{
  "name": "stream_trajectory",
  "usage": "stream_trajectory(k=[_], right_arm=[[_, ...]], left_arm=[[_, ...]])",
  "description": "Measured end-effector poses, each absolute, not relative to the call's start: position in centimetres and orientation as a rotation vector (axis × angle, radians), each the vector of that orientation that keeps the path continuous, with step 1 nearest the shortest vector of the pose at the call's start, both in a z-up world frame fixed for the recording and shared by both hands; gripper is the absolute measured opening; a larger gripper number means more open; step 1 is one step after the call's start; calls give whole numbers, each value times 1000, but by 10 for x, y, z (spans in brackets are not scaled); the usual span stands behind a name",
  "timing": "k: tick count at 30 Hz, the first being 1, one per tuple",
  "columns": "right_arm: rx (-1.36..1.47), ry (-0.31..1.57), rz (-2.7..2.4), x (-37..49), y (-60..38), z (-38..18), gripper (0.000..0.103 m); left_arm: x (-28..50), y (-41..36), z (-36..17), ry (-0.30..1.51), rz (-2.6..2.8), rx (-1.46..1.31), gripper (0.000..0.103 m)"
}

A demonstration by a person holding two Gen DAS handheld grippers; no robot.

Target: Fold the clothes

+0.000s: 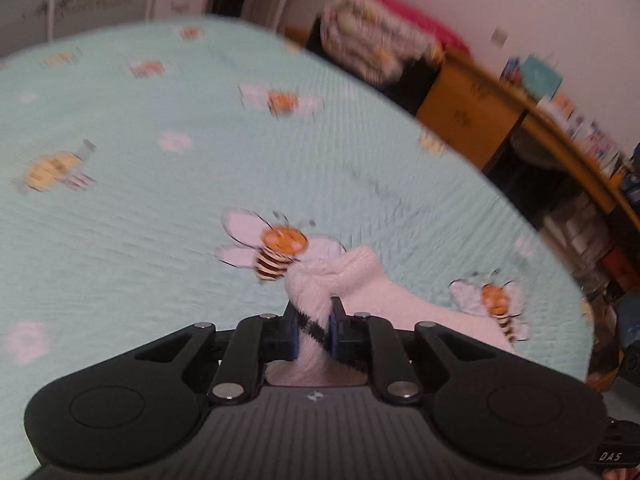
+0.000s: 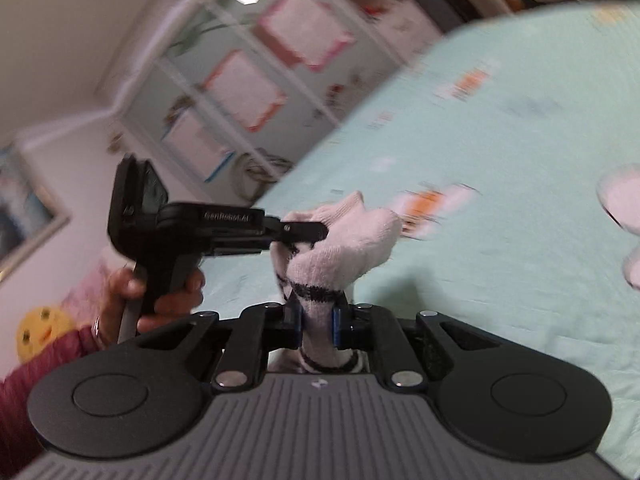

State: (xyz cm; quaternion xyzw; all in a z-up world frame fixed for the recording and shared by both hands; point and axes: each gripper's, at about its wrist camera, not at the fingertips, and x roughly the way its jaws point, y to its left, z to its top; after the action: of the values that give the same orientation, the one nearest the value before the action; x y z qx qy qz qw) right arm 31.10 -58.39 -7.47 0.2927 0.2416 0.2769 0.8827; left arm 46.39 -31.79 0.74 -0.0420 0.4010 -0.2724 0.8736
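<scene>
Left wrist view: bed (image 1: 160,208) with mint quilted cover and bee print fills most of the frame, motion-blurred. Upper right of frame: wooden desk (image 1: 472,120) loaded with small items, and a heap of bedding (image 1: 372,40) beside it, too blurred to detail. White sock (image 1: 340,276) with a black stripe sits at lower centre, bunched up above the cover. Left tongs (image 1: 314,328) are clenched on it, blue pads pressing the fabric at the stripe on both sides; the rest of the sock trails toward the lower right.

Right wrist view: same bed cover (image 2: 500,160) runs across the right half, tilted. Upper left: pale wardrobe (image 2: 248,80) with pink and orange framed panels, blurred. Lower left: person's hand (image 2: 160,292) in a maroon sleeve (image 2: 36,376) holding the left tongs (image 2: 320,232) by the handle; those tongs reach in from the left and pinch the upper part of the sock (image 2: 348,240). Right tongs (image 2: 318,324) are clenched on the sock's striped part at lower centre, pads tight against the fabric. Both tongs grip the one sock, held clear of the bed. Yellow smiley plush (image 2: 40,328) at far lower left.
</scene>
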Motion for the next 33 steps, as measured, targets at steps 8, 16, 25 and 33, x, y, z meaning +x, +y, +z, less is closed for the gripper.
stream_trajectory(k=[8, 16, 25, 33], right_arm=[[283, 424, 835, 212, -452, 13, 12], [-141, 486, 1038, 98, -306, -26, 12], [-566, 478, 1050, 20, -244, -98, 12], [-729, 364, 1017, 20, -242, -97, 12]], left_arm=[[313, -155, 59, 669, -481, -198, 13], [180, -35, -55, 744, -298, -447, 14], [118, 12, -141, 771, -198, -744, 7], [96, 37, -138, 724, -188, -962, 39]])
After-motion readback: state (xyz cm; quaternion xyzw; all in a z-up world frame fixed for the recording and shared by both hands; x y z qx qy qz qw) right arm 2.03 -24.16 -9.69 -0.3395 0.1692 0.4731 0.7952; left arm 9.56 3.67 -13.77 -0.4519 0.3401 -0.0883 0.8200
